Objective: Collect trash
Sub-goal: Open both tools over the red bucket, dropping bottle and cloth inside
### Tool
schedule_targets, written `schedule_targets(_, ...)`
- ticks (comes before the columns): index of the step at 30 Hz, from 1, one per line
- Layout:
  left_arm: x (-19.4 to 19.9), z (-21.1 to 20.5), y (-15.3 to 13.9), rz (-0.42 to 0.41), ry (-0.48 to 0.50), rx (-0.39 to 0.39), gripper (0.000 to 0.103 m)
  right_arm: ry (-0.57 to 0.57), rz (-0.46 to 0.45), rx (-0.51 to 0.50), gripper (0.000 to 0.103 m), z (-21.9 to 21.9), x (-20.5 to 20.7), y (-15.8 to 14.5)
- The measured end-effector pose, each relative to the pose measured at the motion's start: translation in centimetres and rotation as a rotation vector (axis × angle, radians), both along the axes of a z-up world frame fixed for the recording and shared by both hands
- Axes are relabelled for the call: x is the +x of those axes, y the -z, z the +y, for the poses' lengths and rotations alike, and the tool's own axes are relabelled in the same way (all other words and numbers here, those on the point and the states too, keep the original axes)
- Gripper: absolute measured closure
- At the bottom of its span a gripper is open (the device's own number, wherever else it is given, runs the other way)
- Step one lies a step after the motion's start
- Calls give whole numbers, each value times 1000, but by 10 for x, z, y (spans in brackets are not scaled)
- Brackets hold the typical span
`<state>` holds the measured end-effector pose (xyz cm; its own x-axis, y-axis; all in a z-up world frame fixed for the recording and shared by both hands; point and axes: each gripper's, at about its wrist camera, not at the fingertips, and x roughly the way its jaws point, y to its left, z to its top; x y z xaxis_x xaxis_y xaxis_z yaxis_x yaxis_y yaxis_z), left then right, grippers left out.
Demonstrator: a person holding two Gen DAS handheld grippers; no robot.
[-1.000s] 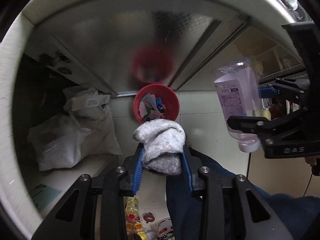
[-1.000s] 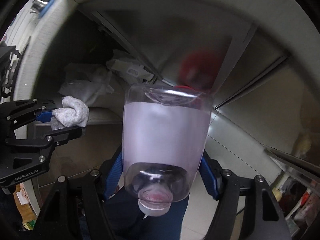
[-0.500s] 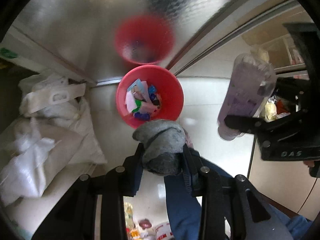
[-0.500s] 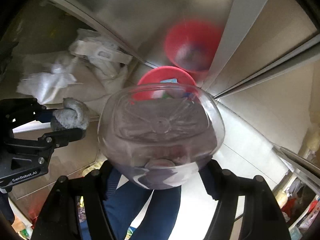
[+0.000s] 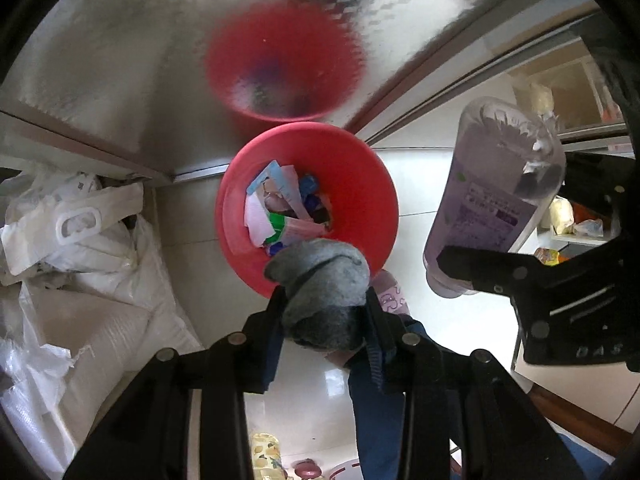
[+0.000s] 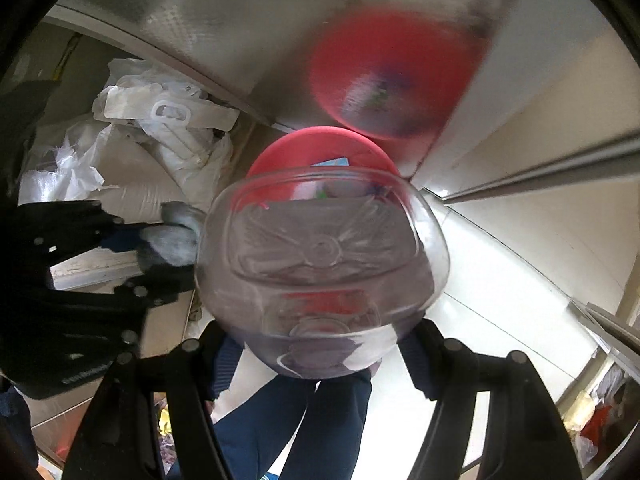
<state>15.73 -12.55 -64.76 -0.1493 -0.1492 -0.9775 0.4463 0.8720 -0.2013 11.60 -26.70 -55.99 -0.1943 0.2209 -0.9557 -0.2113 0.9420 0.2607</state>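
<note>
The floor (image 5: 412,184) is made of big, shiny, pale tiles with thin lines between them, and light bounces off it. A tall shiny metal panel (image 5: 120,60) stands at the back and shows a blurry red shape like a mirror, and next to it runs a metal door rail (image 6: 552,172) along a cream wall (image 6: 560,92). On the left, white sacks (image 5: 80,280) and crumpled bags are piled on the floor, and far to the right there are shelves (image 5: 576,224) with small packets.
</note>
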Motion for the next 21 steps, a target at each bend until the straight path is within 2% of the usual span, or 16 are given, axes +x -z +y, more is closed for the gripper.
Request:
schedule_targets(4, 4, 5, 5, 6, -25, 14, 69, 18, 4, -29, 37, 0, 6, 5)
schedule_targets(8, 8, 7, 11, 18, -38, 1, 69, 27, 15, -14, 36, 1, 6, 4)
schedule_targets(10, 9, 6, 11, 23, -45, -8, 63, 18, 17, -14, 36, 1, 6, 4)
schedule_targets(15, 10, 8, 15, 29, -63, -13, 63, 35, 19, -18, 36, -2, 5, 6)
schedule_targets(18, 9, 11, 16, 28, -65, -2, 55, 42, 19, -14, 36, -2, 4, 7)
schedule_targets(21, 8, 14, 15, 32, -72, -4, 55, 36, 22, -21, 36, 0, 3, 8)
